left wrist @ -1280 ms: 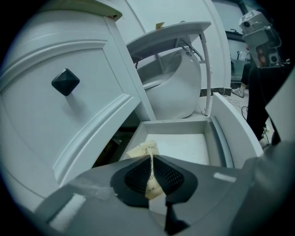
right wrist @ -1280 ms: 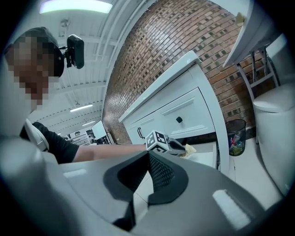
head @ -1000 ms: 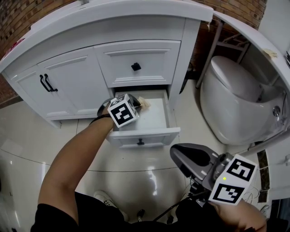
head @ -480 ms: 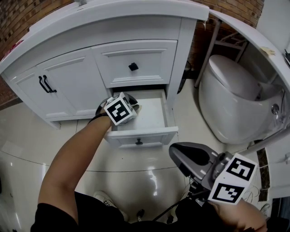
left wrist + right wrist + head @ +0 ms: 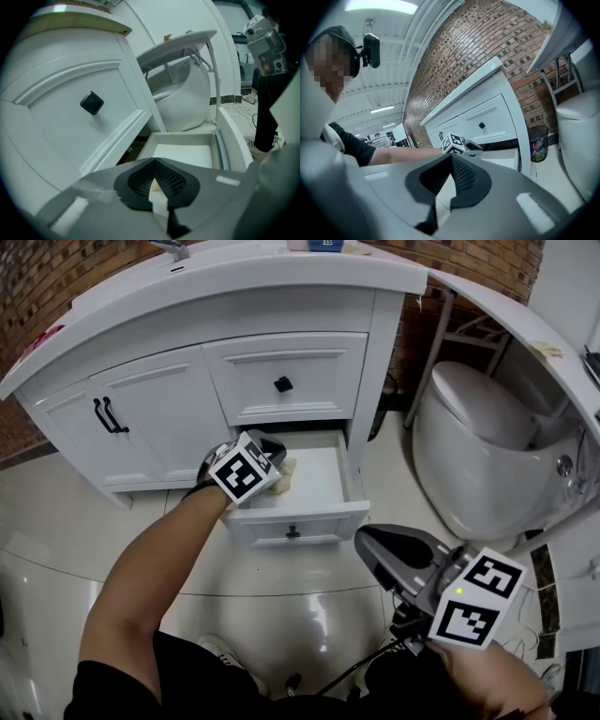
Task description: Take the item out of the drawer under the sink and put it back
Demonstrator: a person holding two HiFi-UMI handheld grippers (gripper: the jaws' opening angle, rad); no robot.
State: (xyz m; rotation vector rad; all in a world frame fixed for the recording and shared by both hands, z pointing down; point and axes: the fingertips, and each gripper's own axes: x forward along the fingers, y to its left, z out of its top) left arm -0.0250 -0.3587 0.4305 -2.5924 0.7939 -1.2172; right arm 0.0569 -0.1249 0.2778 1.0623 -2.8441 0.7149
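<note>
Hovering over the open drawer's (image 5: 298, 519) left side, the left gripper (image 5: 273, 448) is keeping its jaws closed on nothing. The tan item (image 5: 285, 469) is lying in there just beside it. The right gripper (image 5: 367, 542) is sitting well apart, jaws together too.

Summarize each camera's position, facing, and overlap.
Head view: head-mounted, steeply down at the open drawer; shows left gripper, left arm, right gripper.
Left gripper view: on the left gripper, along its fingers into the drawer; toilet beyond.
Right gripper view: on the right gripper, low, facing the vanity; shows left arm.
Shared by head and left gripper views: drawer.
</note>
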